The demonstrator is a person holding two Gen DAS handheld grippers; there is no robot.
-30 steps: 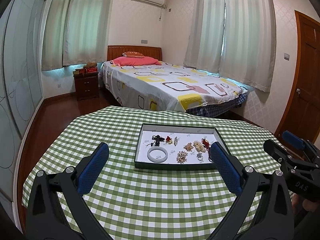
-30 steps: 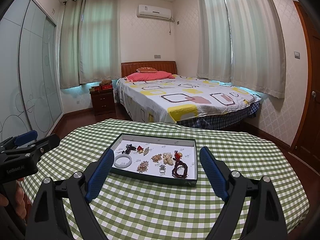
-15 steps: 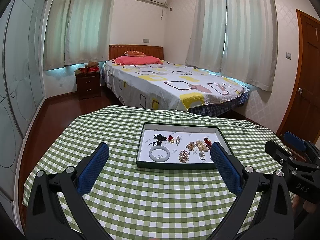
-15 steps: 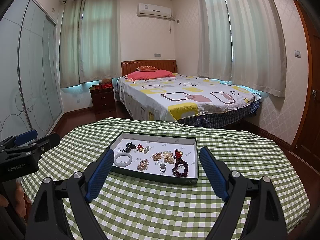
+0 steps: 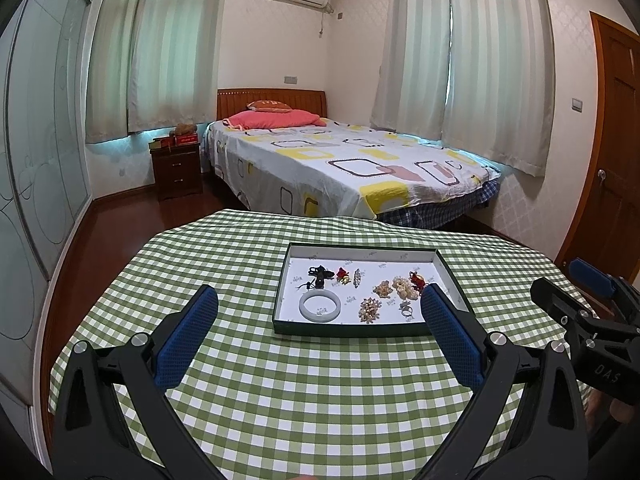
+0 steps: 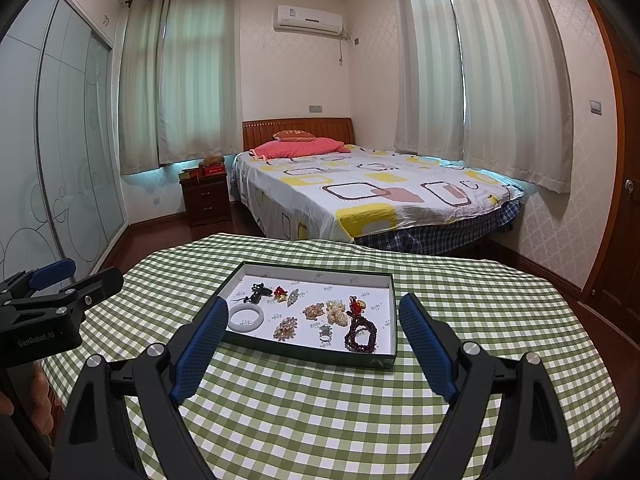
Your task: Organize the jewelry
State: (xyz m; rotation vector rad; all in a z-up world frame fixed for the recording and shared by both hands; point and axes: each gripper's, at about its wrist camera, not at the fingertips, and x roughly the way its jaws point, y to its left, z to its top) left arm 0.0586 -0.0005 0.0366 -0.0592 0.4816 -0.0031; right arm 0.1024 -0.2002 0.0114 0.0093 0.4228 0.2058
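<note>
A shallow dark green tray [image 5: 352, 329] with a white floor lies on the checked table; it also shows in the right wrist view [image 6: 312, 353]. In it lie a white bangle [image 5: 320, 307] [image 6: 246, 319], a dark bead bracelet [image 6: 361, 334], a ring [image 6: 325, 334], a black cord piece [image 5: 319, 273] and several brooches [image 5: 370, 309]. My left gripper [image 5: 318, 306] is open and empty, above the table in front of the tray. My right gripper [image 6: 314, 316] is open and empty, also short of the tray.
The round table [image 5: 304, 392] has a green checked cloth and drops off on all sides. Behind it stand a bed [image 5: 344, 168], a nightstand [image 5: 176, 168], curtained windows and a wooden door [image 5: 612, 160] at right. Each gripper shows at the edge of the other's view.
Both grippers have drawn back and risen slightly; the tray sits a little farther and lower in both views. Jaws stayed open.
</note>
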